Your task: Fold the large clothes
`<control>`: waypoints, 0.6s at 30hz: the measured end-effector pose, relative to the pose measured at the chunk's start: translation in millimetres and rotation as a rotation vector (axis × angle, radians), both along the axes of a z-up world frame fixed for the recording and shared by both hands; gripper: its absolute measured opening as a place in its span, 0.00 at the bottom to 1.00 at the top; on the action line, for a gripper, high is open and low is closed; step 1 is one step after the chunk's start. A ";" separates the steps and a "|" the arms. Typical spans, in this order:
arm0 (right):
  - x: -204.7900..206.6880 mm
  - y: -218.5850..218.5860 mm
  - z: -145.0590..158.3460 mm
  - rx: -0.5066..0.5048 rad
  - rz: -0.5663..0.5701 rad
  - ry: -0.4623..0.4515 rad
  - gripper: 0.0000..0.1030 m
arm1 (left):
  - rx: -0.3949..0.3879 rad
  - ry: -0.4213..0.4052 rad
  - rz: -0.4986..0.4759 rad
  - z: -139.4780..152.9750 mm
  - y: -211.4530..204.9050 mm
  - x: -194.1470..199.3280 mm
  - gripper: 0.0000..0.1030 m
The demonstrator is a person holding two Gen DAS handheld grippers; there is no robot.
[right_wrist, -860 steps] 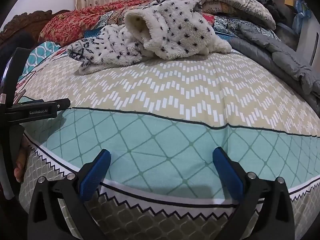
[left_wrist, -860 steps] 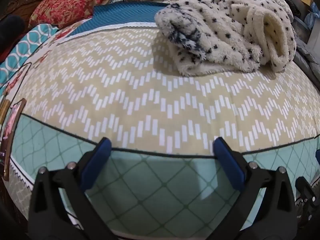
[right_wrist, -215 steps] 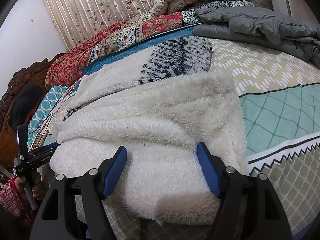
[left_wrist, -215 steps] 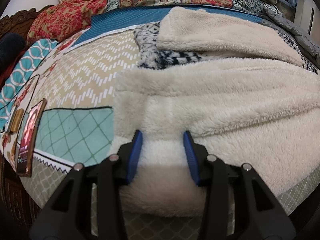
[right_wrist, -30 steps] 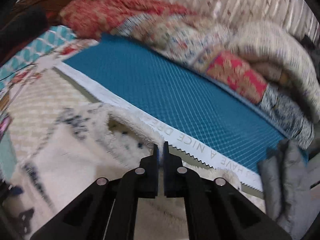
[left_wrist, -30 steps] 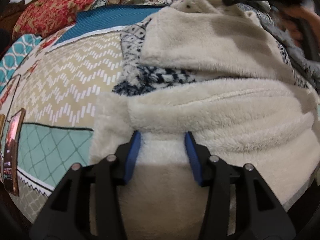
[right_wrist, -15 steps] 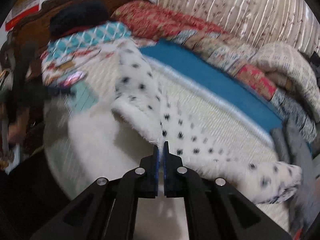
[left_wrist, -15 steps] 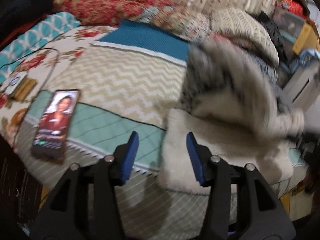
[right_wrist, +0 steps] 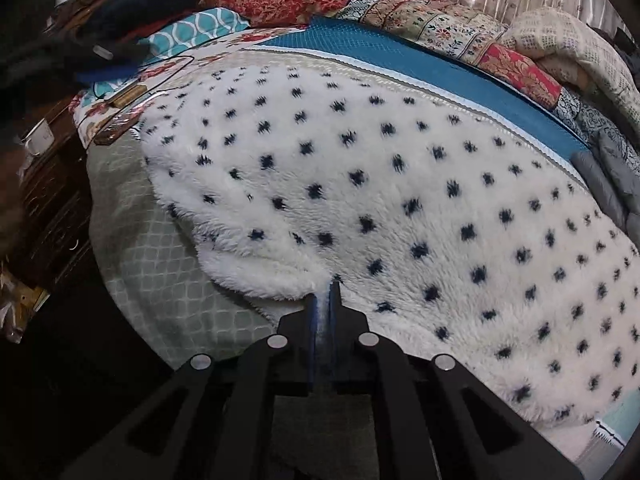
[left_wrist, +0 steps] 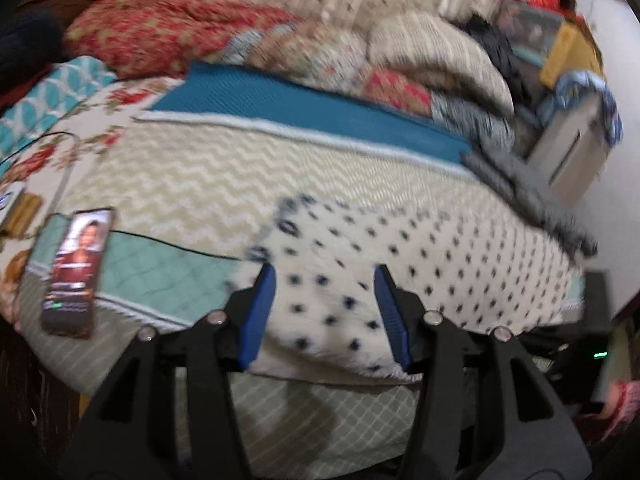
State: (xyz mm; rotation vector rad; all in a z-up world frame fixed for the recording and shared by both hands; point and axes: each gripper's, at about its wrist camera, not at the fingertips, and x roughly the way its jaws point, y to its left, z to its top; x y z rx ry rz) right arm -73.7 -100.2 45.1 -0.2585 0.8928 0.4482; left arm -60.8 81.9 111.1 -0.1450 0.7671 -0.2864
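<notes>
Flipped since a second ago: spotted fleece (right_wrist: 392, 184) now spread spotted-side up, ahead of both tongs. Right gripper (right_wrist: 323, 300) pinches its near hem; left gripper (left_wrist: 324, 312) half-open, empty above it. Thin pinch could slip, rumpling the fold.

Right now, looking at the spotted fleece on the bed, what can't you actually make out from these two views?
- Fleece garment: its type and fold layers hidden; only the spotted top face shows, its right side cut off in the right wrist view.
- Left gripper: the blurred left wrist view doesn't show whether it touches the fleece.
- Phone: screen too blurred to read.
- Right gripper: shut on a fleece edge; thickness hidden.
</notes>
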 end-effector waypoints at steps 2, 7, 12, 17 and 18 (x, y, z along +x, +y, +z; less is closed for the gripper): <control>-8.1 -5.6 4.8 -0.004 0.011 -0.016 0.94 | 0.073 0.035 -0.022 -21.3 -20.9 15.5 0.48; -35.6 -45.7 18.6 0.041 -0.047 -0.035 0.78 | 0.167 0.125 -0.023 -65.4 -36.2 41.5 0.48; -46.4 -132.6 68.1 0.196 -0.302 -0.172 0.77 | 0.159 0.122 -0.024 -63.3 -33.8 46.0 0.48; -8.8 -236.7 82.6 0.389 -0.644 -0.190 0.77 | 0.179 0.122 -0.028 -61.6 -36.4 48.7 0.48; -0.3 -249.6 76.0 0.431 -0.675 -0.171 0.77 | 0.185 0.121 -0.029 -61.2 -37.2 49.6 0.48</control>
